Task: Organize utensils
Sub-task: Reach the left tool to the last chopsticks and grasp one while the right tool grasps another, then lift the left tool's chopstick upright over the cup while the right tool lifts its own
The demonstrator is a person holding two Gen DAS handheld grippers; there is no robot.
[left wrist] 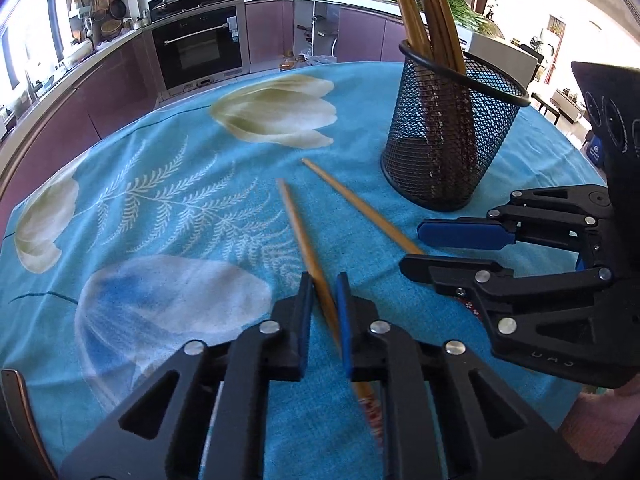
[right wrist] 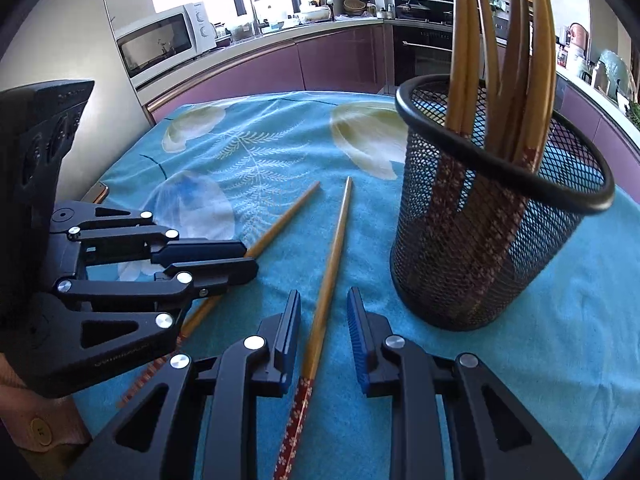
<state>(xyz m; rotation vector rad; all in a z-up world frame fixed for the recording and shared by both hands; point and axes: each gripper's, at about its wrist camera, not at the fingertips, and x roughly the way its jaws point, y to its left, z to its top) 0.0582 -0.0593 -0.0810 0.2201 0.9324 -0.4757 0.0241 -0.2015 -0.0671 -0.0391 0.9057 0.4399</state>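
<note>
Two bamboo chopsticks with red patterned handles lie on the blue flowered tablecloth. One chopstick [left wrist: 306, 248] [right wrist: 280, 222] runs between the fingers of my left gripper [left wrist: 322, 286] [right wrist: 250, 260], whose jaws are narrowed around it; I cannot tell if they grip it. The other chopstick [left wrist: 360, 208] [right wrist: 330, 276] lies between the jaws of my right gripper [right wrist: 323, 304] [left wrist: 412, 246], which is open and straddles it. A black mesh holder [left wrist: 452, 136] [right wrist: 488, 232] with several chopsticks stands just beyond.
The tablecloth [left wrist: 168, 208] covers a table in a kitchen. An oven [left wrist: 198, 46], purple cabinets and a microwave [right wrist: 164, 44] stand behind. A brown object's corner [right wrist: 98, 192] shows at the table's left edge.
</note>
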